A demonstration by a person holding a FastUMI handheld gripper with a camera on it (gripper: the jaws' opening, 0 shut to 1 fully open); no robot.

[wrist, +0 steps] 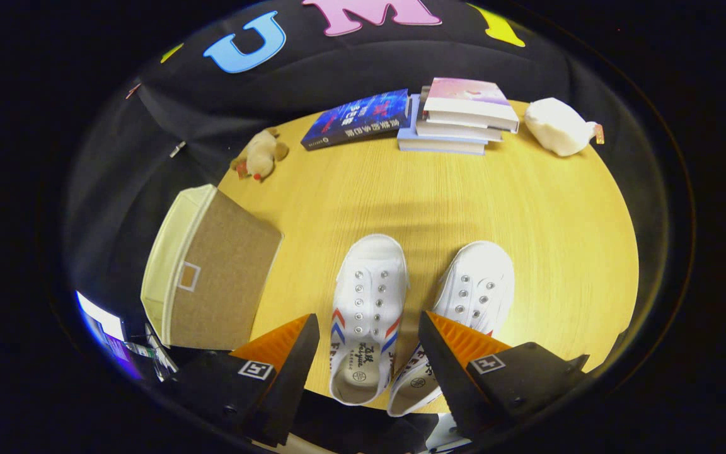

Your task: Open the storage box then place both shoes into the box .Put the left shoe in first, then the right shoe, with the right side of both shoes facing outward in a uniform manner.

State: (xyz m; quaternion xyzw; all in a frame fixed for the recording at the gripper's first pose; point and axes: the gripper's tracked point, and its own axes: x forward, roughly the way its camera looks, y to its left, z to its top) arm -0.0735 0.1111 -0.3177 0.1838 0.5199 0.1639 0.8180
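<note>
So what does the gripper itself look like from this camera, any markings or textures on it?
The gripper has two wedge-shaped fingers that taper to points, with ribbed faces on their inner sides. Each finger carries a small square black-and-white tag on its upper surface, and small screws show on the dark bodies behind them. No cables are visible, and no hand or sleeve can be made out.

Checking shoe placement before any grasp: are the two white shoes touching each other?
Apart. The gripper view shows bare table between the left shoe and right shoe. The open tool straddles the left shoe untouched.

High gripper view, steeply down onto table
</note>
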